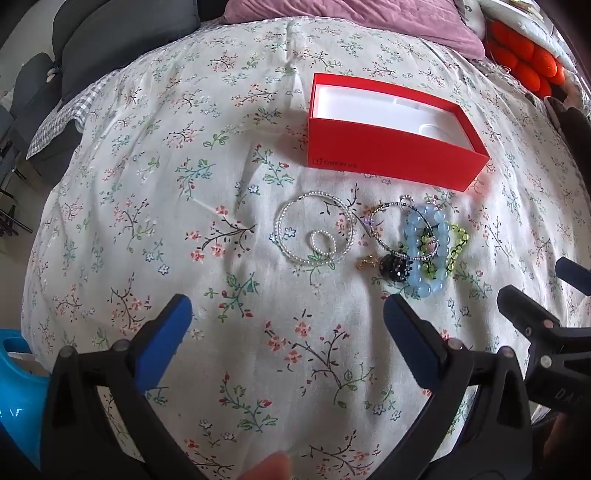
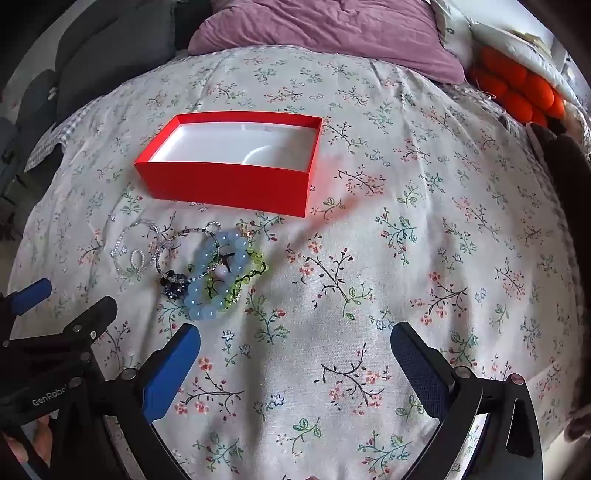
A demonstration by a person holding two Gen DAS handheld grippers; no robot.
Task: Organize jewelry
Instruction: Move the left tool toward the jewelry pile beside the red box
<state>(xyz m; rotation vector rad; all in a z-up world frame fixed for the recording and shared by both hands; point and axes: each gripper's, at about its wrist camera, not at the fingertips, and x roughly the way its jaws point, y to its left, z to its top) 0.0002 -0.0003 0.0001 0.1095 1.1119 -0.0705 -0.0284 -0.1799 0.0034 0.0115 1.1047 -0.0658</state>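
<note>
An open red box [image 1: 388, 147] with a white empty inside lies on the floral bedspread; it also shows in the right wrist view [image 2: 229, 184]. In front of it lies a pile of jewelry: a clear bead necklace [image 1: 314, 232], a dark beaded strand with a black pendant [image 1: 395, 266], a blue bead bracelet [image 1: 428, 251] and a green bead bracelet [image 1: 458, 243]. The same pile shows in the right wrist view [image 2: 210, 273]. My left gripper [image 1: 288, 317] is open and empty, just short of the jewelry. My right gripper [image 2: 295, 343] is open and empty, to the right of the pile.
A purple pillow [image 2: 332, 33] lies at the head of the bed. Orange knitted cushions [image 2: 517, 92] sit at the far right. Dark grey cushions [image 1: 110, 44] stand at the far left. A light blue object [image 1: 14, 387] is at the lower left edge.
</note>
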